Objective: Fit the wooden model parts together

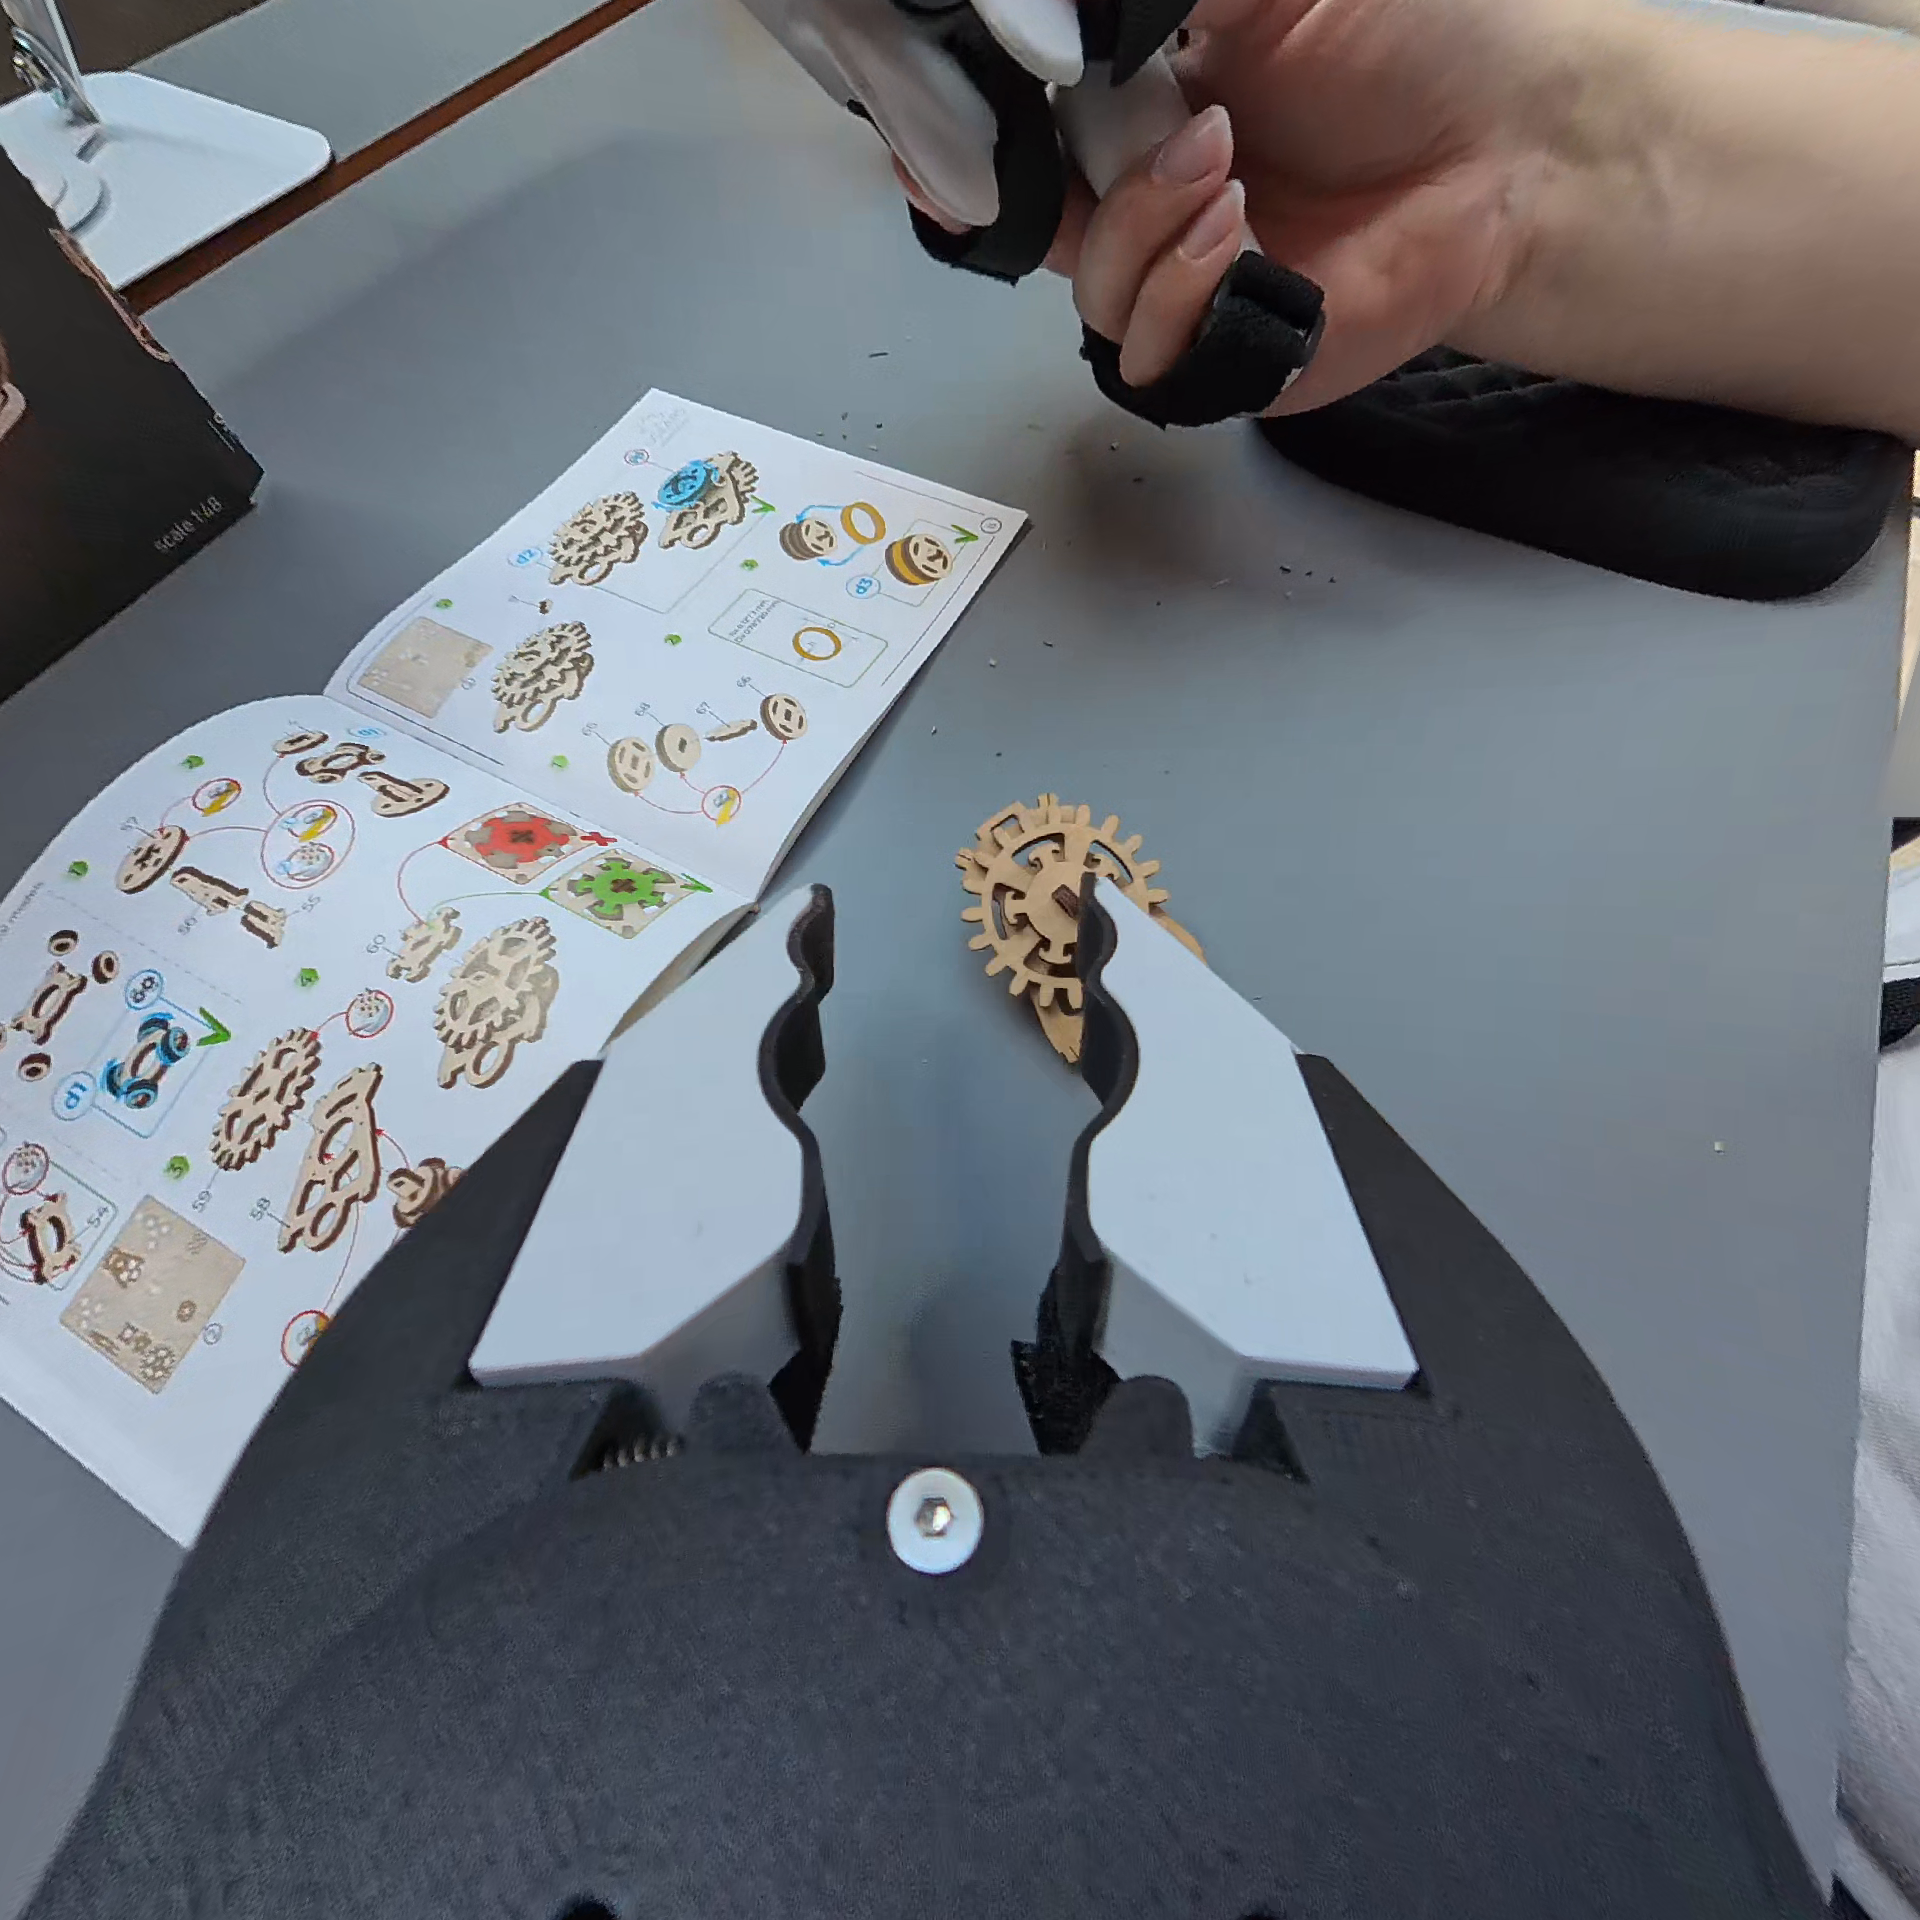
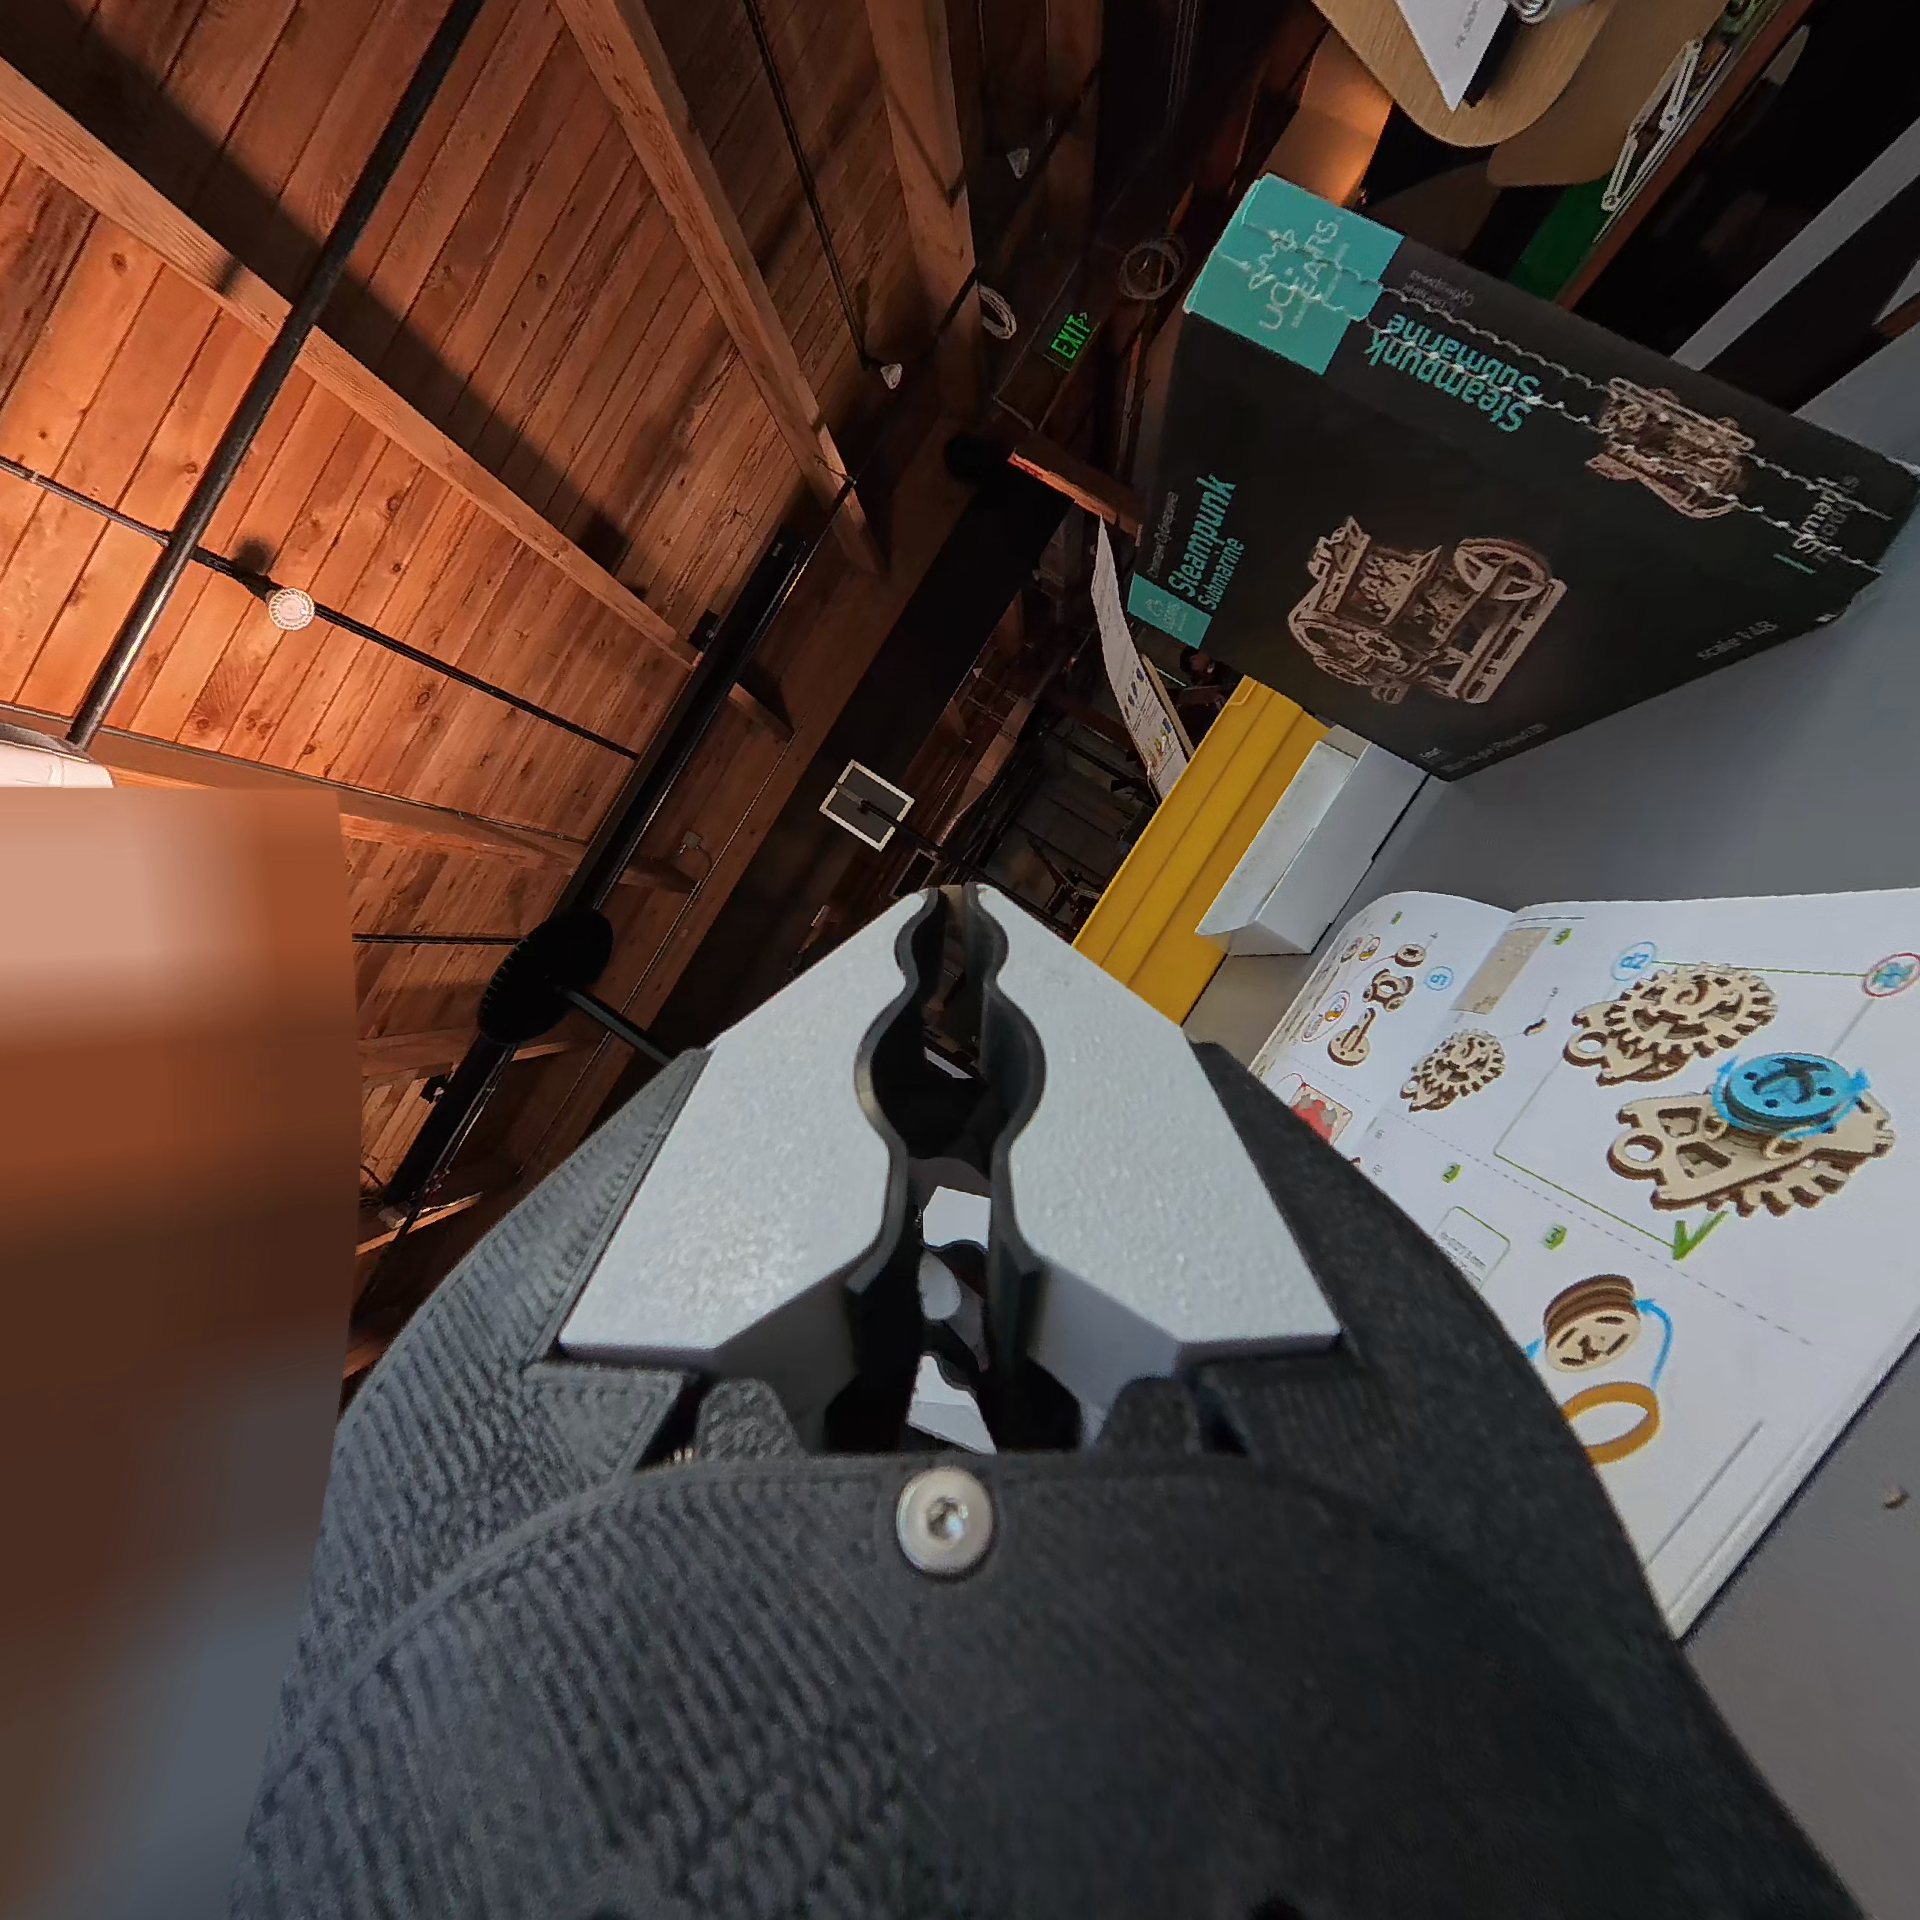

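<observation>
A wooden gear assembly (image 1: 1023, 878) lies on the grey table (image 1: 1455, 883), partly hidden behind the right finger of my left gripper. My left gripper (image 1: 956, 914) is open and empty, low over the table, with the gears just beside its right fingertip. My right gripper (image 2: 951, 904) is shut, with nothing visible between its fingers, and is tilted up toward the ceiling. In the left wrist view it shows at the top (image 1: 997, 156), held in a bare hand (image 1: 1351, 177) above the table.
An open instruction booklet (image 1: 520, 831) lies to the left of the gears; it also shows in the right wrist view (image 2: 1610, 1195). A dark kit box (image 2: 1507, 520) stands behind it. A black padded rest (image 1: 1590, 488) lies at the far right, and a white stand base (image 1: 177, 156) at the far left. Left tips to right tips: about 20 cm. About 20 cm separates my left fingertips from the black padded rest (image 1: 1590, 488).
</observation>
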The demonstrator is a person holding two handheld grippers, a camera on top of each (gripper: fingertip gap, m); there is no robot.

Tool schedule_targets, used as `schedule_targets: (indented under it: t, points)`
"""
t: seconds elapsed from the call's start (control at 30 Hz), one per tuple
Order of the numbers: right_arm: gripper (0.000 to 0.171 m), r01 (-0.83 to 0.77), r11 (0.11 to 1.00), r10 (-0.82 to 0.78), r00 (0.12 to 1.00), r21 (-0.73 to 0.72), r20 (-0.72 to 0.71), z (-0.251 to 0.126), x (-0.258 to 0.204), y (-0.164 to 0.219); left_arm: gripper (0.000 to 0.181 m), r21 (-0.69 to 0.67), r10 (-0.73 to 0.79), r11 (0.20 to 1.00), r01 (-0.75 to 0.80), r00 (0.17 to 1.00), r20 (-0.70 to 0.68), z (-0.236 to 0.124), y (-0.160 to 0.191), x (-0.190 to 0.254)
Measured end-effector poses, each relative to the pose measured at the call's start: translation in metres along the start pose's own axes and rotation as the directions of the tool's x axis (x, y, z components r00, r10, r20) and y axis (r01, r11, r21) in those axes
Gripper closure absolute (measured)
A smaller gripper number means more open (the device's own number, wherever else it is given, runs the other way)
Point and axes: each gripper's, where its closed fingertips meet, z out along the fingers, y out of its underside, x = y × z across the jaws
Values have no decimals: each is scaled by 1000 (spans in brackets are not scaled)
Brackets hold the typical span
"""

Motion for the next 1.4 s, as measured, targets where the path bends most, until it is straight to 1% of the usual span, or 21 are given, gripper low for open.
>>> schedule_targets:
  t: [0.03,0.1,0.2,0.27,0.37,0.47,0.6,0.83,1.03,1.17,1.27,1.33,1.4]
  points:
    - [171,2,1000,-2,1000,-3,1,0,-1,1,136,21,-11,1000,11,1000,4,-4,-3,-2]
    - [171,8,1000,-8,1000,-9,2,1,-1,2,138,60,-21,998,21,1000,12,-11,-8,-5]
    - [171,16,1000,-16,1000,-13,2,2,-2,3,149,94,26,995,-26,1000,1,-18,-13,-1]
    - [171,20,1000,-20,1000,-11,2,2,-3,2,156,99,81,992,-79,997,-15,-19,-14,6]
    - [171,29,999,-29,1000,-16,1,2,-3,2,173,75,130,989,-129,991,-8,-14,-10,11]
    - [171,46,999,-46,999,-24,-4,3,-4,3,173,27,113,993,-113,993,-21,-6,-3,11]
    - [170,59,997,-60,998,-40,-5,5,-5,6,173,31,41,999,-39,995,-86,-2,-5,17]
    - [170,86,994,-87,996,-69,-9,7,-7,10,172,-13,26,1000,-27,996,-85,5,-1,17]
    - [170,174,965,-183,983,-194,-30,12,-5,23,179,-38,18,999,-22,995,-101,9,3,19]
    - [170,289,893,-321,946,-345,-39,15,0,41,180,-39,4,999,-8,993,-115,7,5,20]
    - [170,336,788,-393,920,-515,-2,12,6,65,181,-43,-10,999,4,990,-137,5,5,22]
    - [170,367,669,-441,896,-646,52,5,12,85,180,-34,-15,999,10,988,-153,3,4,23]
    - [170,412,498,-503,854,-763,133,-9,21,108,180,-7,-32,999,31,985,-167,-2,-1,23]
